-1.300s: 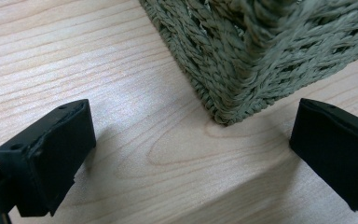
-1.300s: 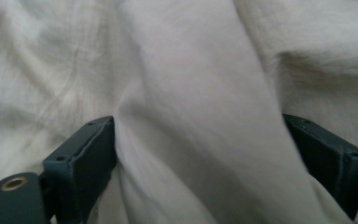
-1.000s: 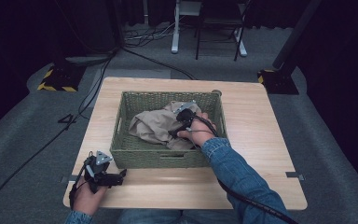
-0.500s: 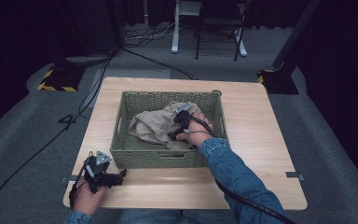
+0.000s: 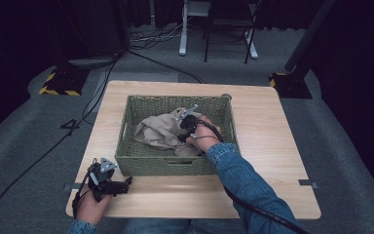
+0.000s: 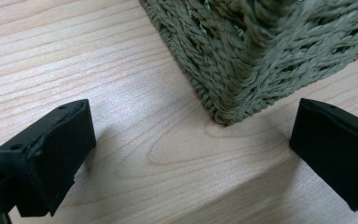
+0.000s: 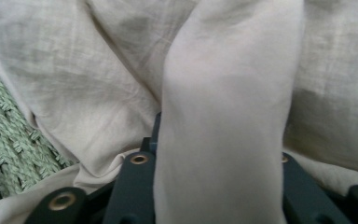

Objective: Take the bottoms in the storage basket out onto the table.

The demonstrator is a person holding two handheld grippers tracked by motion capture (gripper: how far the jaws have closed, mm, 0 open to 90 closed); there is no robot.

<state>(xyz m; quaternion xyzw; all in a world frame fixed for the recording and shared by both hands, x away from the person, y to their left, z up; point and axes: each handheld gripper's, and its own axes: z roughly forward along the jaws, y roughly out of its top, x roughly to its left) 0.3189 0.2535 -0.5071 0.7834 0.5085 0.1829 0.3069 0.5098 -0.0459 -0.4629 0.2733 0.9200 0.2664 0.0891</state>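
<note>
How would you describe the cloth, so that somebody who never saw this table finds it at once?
On the wooden table stands a green woven basket. Inside it lies the cloth, crumpled and beige. It is the one soft, pale thing in the basket, and the right tongs are shut on a fold of it.

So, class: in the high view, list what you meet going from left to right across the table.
Left hand-held gripper → near-left corner of the green woven basket → crumpled beige cloth → right hand-held gripper, shut on the cloth → bare right side of the wooden table.
</note>
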